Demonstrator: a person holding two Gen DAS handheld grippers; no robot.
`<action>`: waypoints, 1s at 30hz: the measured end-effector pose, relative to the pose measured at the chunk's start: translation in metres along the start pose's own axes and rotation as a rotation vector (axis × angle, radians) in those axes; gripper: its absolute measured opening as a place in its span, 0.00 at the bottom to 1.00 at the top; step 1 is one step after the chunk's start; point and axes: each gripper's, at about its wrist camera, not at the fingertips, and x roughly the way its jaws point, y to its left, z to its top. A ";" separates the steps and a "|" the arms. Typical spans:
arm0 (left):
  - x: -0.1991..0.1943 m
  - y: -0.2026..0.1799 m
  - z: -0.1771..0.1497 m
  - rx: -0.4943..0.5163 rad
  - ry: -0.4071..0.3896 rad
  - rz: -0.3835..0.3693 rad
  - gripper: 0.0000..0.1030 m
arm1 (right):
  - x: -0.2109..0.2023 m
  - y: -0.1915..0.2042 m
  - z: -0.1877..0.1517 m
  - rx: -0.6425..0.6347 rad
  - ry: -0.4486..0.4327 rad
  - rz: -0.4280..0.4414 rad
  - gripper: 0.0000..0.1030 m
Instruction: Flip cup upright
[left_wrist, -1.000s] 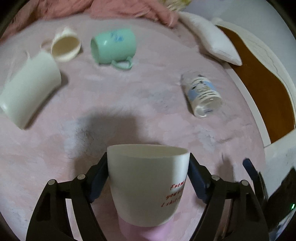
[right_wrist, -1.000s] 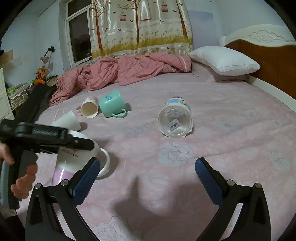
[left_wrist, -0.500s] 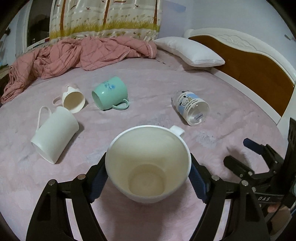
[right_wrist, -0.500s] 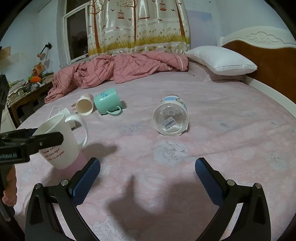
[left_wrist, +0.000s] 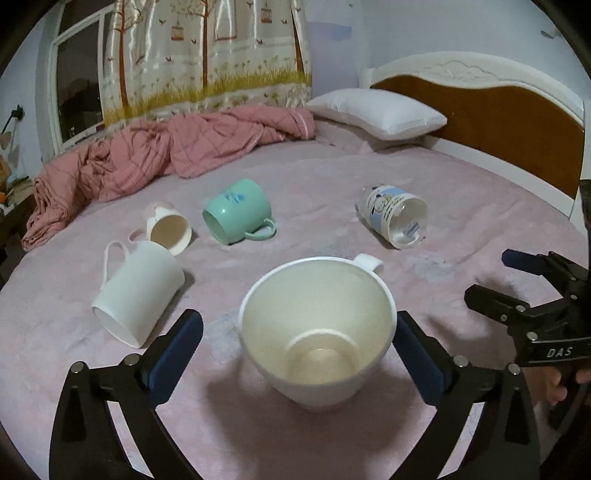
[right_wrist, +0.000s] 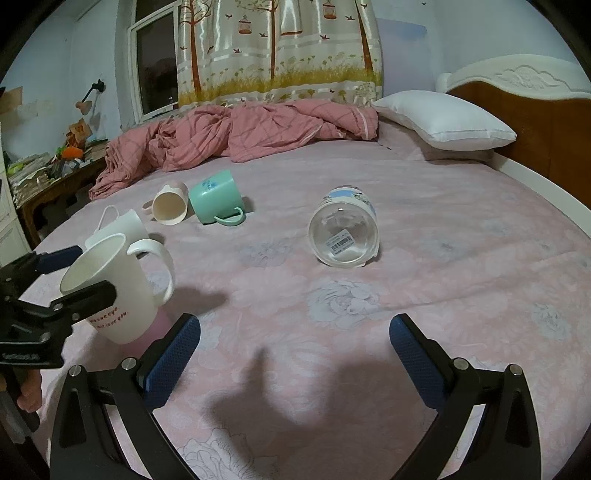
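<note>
The white cup (left_wrist: 316, 328), glossy, tapered, with red lettering, is seen mouth-up on the pink floral bedsheet (right_wrist: 424, 258), between the left gripper's (left_wrist: 295, 343) spread blue pads. Half a second ago it was clamped. The right gripper (right_wrist: 295, 343) is held open, empty.

Items counted on the pink bedsheet (right_wrist: 443, 229):

- Cups in total: five.
- White ceramic mugs: two. One white mug with red lettering (right_wrist: 110, 291) is seen mouth-up; one plain white handled mug (left_wrist: 138, 291) is seen on its side.
- Small cream cup with a pink handle (left_wrist: 168, 230): one, on its side.
- Mint-green plastic mug (left_wrist: 236, 210): one, on its side.
- Clear glass cup with a blue cartoon print (left_wrist: 393, 219): one, on its side.
- White pillow (right_wrist: 443, 120): one.
- Crumpled pink quilt (right_wrist: 236, 136): one.
- Two-finger grippers: two.
</note>
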 end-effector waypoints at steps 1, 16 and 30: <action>-0.004 0.002 -0.002 -0.011 -0.022 0.007 0.98 | 0.000 0.000 0.000 -0.003 -0.001 0.001 1.00; -0.049 0.051 -0.055 -0.108 -0.238 0.026 1.00 | -0.009 0.023 -0.005 -0.085 -0.077 0.032 1.00; -0.047 0.060 -0.077 -0.142 -0.280 0.054 1.00 | -0.011 0.070 -0.021 -0.270 -0.113 0.053 1.00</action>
